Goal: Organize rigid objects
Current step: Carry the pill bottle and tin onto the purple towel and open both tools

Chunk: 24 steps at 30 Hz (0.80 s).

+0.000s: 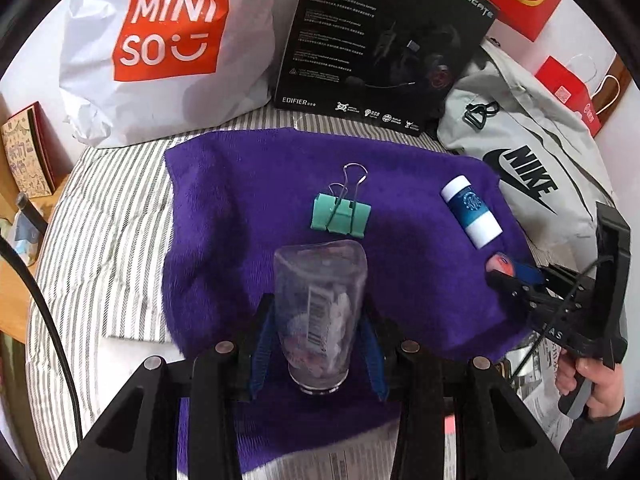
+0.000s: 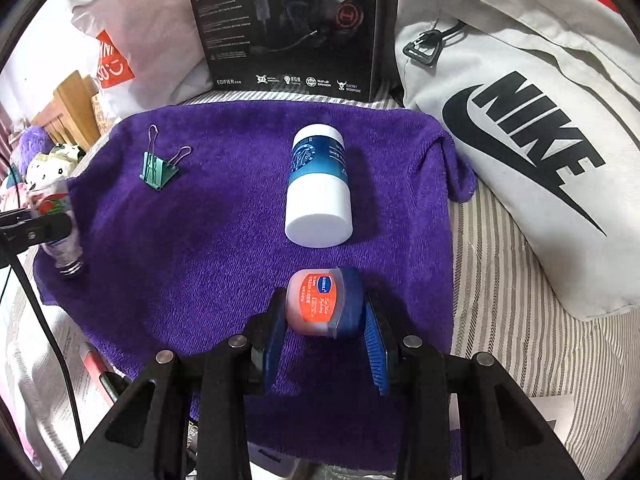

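My left gripper (image 1: 318, 322) is shut on a clear plastic bottle (image 1: 320, 304) and holds it over the purple towel (image 1: 224, 216), neck towards the camera. My right gripper (image 2: 324, 306) is shut on a small orange jar with a blue lid (image 2: 324, 300), near the towel's front. A green binder clip (image 1: 340, 212) and a white and blue cylinder (image 1: 472, 210) lie on the towel. In the right wrist view the clip (image 2: 158, 170) is at the far left, the cylinder (image 2: 318, 188) just ahead of the jar, and the bottle (image 2: 56, 224) at the left edge.
A Miniso bag (image 1: 160, 48), a black Edifier box (image 1: 384, 40) and a grey Nike bag (image 2: 520, 120) stand behind and right of the towel on the striped bedding (image 1: 108, 216). Red bags (image 1: 568, 88) are at the far right. Newspaper (image 2: 36, 360) lies in front.
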Tool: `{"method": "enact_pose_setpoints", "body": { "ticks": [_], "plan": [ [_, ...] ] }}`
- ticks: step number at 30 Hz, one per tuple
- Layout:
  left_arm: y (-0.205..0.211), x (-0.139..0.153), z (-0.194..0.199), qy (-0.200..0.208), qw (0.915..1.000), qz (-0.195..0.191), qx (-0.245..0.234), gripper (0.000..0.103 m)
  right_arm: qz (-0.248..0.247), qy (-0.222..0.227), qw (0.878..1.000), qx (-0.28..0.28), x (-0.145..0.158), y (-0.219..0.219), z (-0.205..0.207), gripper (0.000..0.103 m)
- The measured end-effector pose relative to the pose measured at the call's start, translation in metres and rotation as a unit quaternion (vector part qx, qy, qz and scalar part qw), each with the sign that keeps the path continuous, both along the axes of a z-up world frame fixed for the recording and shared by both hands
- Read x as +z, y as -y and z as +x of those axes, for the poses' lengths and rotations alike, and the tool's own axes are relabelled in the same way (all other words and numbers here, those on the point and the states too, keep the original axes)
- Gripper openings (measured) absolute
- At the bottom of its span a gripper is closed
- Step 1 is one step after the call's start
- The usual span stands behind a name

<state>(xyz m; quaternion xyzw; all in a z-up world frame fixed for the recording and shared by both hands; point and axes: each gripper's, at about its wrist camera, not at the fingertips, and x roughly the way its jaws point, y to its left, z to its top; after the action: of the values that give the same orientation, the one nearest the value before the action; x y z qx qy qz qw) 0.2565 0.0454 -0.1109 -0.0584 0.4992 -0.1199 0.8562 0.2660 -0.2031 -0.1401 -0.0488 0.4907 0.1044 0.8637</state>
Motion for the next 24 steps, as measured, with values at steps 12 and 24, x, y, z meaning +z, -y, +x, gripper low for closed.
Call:
{"method": "enact_pose_setpoints", "body": {
  "ticks": [12,24],
  "plan": [
    [0.011,-0.020,0.035,-0.013,0.9961,0.086,0.011,0.038,-0.009,0.012,1.000,0.013,0.000,0.000,0.003,0.037],
    [0.023,-0.021,0.028,0.000,0.9912,0.132,0.008,0.040,-0.017,0.023,0.999,0.032,0.000,-0.002,0.001,0.036]
  ]
}}
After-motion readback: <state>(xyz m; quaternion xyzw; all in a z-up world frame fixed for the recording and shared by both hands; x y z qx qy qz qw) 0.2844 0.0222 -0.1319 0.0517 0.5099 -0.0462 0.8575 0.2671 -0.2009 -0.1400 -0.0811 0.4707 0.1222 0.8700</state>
